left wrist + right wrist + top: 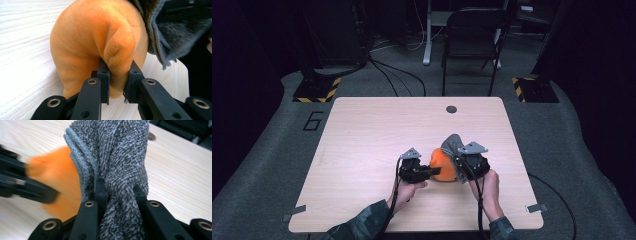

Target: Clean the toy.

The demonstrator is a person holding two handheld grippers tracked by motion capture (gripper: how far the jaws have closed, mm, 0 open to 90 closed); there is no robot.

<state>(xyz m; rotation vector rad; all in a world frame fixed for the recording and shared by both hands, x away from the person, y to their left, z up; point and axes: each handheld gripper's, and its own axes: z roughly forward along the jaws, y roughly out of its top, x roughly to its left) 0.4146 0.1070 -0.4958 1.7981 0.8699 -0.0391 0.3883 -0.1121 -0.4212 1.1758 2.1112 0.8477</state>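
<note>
We are looking down on a pale wooden table (362,130), its far edge at twelve o'clock and the person's forearms coming in at six. A round grommet hole (451,109) is sitting near the far edge, toward one o'clock of the table's middle.

Next in size: an orange plush cloth (443,165), bunched into a rounded lump, is resting on the table right of centre, toward five o'clock. A grey shaggy cloth (453,143) is rising at its twelve-to-one o'clock side, touching it; in the left gripper view the grey fabric is draping over the orange lump's upper right.

The left gripper (432,171) is lying at nine o'clock of the orange cloth, pointing toward three. In the left gripper view its jaws are pinching a fold of the orange plush.

The right gripper (460,162) is sitting at three o'clock of the orange cloth. In the right gripper view its jaws are clamping a twisted bundle of the grey cloth, the orange showing blurred at nine o'clock.
</note>
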